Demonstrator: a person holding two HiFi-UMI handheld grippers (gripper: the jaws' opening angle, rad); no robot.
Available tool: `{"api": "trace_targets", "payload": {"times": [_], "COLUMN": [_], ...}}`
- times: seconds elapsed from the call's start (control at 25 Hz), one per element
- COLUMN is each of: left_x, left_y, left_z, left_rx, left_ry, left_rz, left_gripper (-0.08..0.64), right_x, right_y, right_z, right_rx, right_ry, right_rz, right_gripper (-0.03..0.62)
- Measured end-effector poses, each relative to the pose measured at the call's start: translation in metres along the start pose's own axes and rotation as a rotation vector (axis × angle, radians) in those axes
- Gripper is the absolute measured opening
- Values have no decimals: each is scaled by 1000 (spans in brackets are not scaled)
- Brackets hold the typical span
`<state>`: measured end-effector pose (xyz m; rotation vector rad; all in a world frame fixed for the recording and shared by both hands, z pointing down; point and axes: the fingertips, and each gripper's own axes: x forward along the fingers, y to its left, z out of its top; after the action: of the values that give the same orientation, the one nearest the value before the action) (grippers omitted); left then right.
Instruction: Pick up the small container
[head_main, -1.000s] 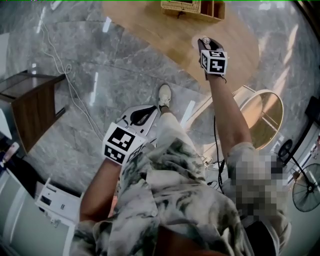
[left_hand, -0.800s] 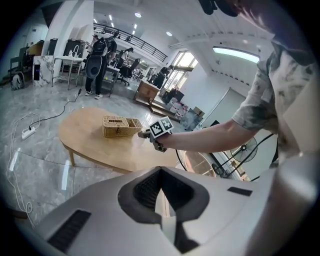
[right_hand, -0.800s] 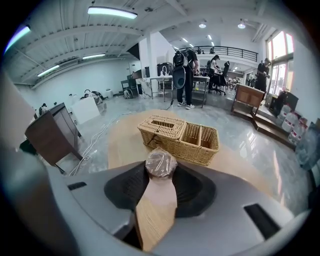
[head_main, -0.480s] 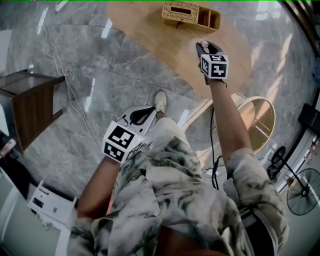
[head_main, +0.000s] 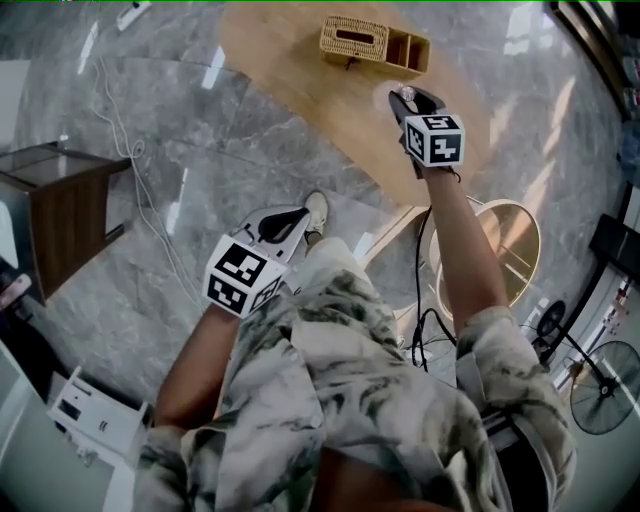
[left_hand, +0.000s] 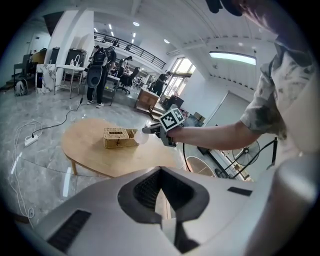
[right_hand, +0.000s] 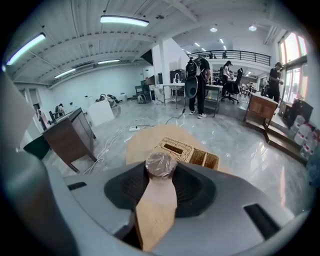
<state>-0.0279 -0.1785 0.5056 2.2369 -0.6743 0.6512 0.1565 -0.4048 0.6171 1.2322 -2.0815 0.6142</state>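
Right jaws: clamped on the small container (right_hand: 160, 165), its crinkled film top showing at the tips.
Right gripper (head_main: 411, 102): held out at arm's length over the bench (head_main: 290, 55), toward its right end.
Wicker basket (head_main: 374, 42): at the bench's far edge, just beyond the container.
Left jaws: pressed together, nothing between them.
Left gripper (head_main: 284, 223): low by the person's leg, over the marble floor (head_main: 180, 150), off the bench.

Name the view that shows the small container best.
Right gripper view: the container sits centred and close between the right gripper's jaws, its wrapped top plain. The head view shows only a sliver of it beyond that gripper. The left gripper view shows it as a small, far-off pale blob.
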Motion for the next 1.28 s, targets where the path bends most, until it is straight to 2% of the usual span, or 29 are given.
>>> {"api": "trace_targets", "payload": {"times": [0.72,1.28], "left_x": [-24,-50], "left_y": [-42,-57], "left_z": [47,60], "left_rx": [84,127], "left_ry": [-41,-64], "left_rz": [-22,-23], "left_gripper": [21,21], "right_x": [-104,-168], "right_y": [28,48], "right_z": [64,84], "right_rx": [-100,-162], "right_ry": [-21,-32], "right_rz": [85,94], "right_gripper": [161,160]}}
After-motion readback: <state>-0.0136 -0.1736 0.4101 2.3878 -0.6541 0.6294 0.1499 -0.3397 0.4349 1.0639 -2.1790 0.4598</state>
